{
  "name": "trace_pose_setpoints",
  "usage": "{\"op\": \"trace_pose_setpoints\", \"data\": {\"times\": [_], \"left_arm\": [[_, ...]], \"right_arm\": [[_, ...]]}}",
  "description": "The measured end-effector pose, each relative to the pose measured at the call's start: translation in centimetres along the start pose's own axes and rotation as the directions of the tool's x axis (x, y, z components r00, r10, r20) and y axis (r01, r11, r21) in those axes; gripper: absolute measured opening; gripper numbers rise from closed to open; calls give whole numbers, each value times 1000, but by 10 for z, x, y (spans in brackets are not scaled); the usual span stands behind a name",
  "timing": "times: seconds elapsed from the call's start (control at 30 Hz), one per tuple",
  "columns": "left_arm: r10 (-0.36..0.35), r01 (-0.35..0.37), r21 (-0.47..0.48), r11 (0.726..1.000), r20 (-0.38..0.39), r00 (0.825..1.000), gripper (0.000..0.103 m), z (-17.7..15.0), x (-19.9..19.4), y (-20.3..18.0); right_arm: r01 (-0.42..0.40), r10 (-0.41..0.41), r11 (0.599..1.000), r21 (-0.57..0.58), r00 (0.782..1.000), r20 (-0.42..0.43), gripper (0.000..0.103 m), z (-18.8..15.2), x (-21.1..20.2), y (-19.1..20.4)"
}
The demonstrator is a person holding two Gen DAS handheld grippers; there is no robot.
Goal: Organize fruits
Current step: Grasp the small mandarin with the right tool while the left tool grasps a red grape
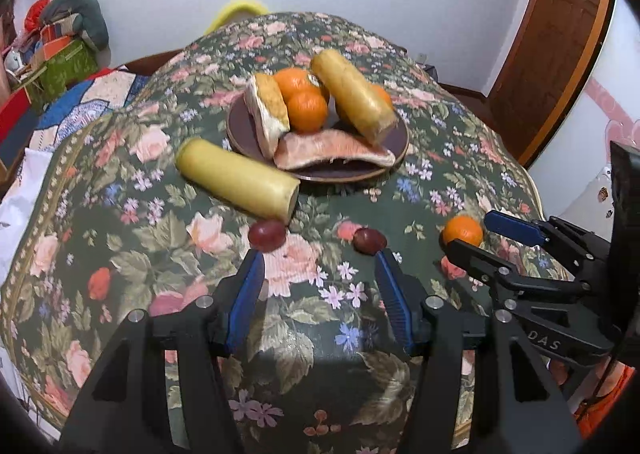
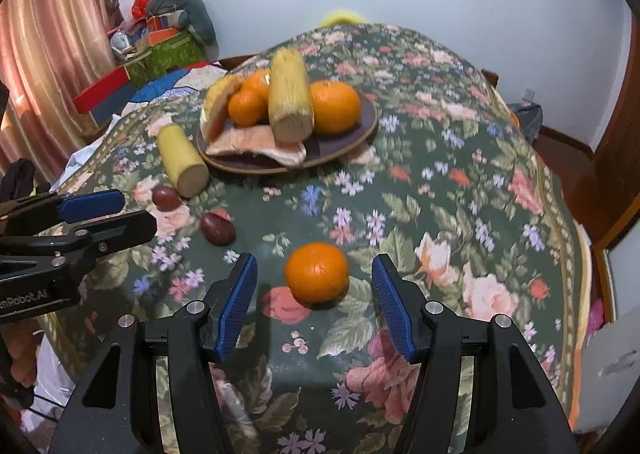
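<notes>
Floral green cloth covers the desk (image 2: 460,182). Left hand-held gripper (image 1: 318,256) is open, two dark red grapes (image 1: 267,235) just past its fingertips. Brown round plate (image 2: 360,126) of fruit sits mid-desk. Right hand-held gripper (image 2: 314,266) is open too, a loose round orange (image 2: 317,272) between its fingers, untouched.

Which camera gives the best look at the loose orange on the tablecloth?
The right wrist view: the loose orange sits large and unobstructed just ahead of the open right gripper. In the left wrist view it is small, far right, partly hidden behind the right gripper's finger.
</notes>
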State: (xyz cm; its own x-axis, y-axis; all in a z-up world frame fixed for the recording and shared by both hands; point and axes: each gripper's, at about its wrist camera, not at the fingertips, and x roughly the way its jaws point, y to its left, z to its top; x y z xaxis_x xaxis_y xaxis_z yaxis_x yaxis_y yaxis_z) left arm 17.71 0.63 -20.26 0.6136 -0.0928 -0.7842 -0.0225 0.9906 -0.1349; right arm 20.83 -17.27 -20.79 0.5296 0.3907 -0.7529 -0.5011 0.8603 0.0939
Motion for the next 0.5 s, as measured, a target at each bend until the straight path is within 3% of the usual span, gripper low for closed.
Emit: {"op": "trace_pose_setpoints", "data": {"times": [0.07, 0.13, 0.2, 0.5], "left_arm": [[-9, 9, -2, 1000, -13, 1000, 57, -1, 5, -1], [-19, 19, -1, 1000, -19, 1000, 57, -2, 8, -2], [-31, 31, 0, 1000, -24, 999, 57, -1, 12, -4], [-57, 58, 28, 998, -38, 998, 53, 5, 29, -21]], "right_arm": [[-22, 22, 1000, 12, 1000, -12, 50, -2, 4, -3], [-29, 29, 1000, 12, 999, -22, 36, -4, 7, -3], [-28, 28, 1000, 8, 999, -21, 32, -5, 7, -2], [-53, 53, 998, 14, 999, 12, 31, -4, -5, -9]]}}
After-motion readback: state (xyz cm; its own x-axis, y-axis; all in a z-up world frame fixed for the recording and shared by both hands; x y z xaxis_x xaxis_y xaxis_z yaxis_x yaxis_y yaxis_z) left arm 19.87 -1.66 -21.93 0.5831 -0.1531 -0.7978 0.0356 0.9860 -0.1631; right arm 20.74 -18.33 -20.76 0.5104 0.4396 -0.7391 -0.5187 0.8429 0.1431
